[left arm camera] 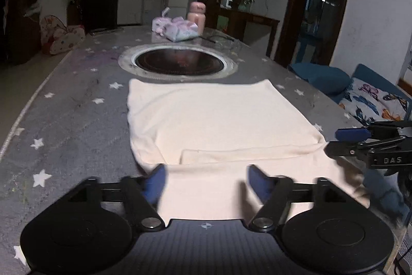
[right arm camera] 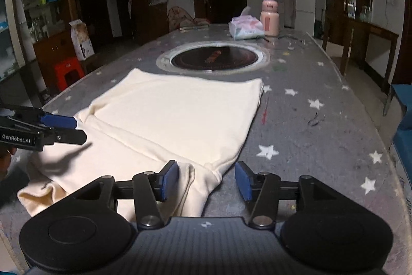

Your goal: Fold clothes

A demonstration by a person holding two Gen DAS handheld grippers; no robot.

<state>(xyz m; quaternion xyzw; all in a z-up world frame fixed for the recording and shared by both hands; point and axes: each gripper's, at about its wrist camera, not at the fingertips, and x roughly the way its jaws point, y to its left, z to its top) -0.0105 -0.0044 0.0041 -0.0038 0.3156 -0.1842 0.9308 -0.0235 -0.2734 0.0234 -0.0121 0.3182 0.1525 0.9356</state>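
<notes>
A cream garment [left arm camera: 206, 117] lies flat on the grey star-patterned table [left arm camera: 77, 125], partly folded, with a folded layer across its near part. It also shows in the right wrist view [right arm camera: 167, 117]. My left gripper [left arm camera: 206, 179] is open over the garment's near edge, its blue pads apart and holding nothing. My right gripper [right arm camera: 207, 178] is open at the garment's near right corner; the left pad is over cloth, the right pad over bare table. Each gripper appears from the side in the other view, the right [left arm camera: 334, 142] and the left [right arm camera: 77, 130].
A round black cooktop [left arm camera: 179, 63] is set in the table beyond the garment. Behind it stand a pink bottle [left arm camera: 197, 17] and tissue packs [left arm camera: 177, 28]. Blue cushions [left arm camera: 322, 76] lie to the right, a red stool [right arm camera: 68, 72] to the left.
</notes>
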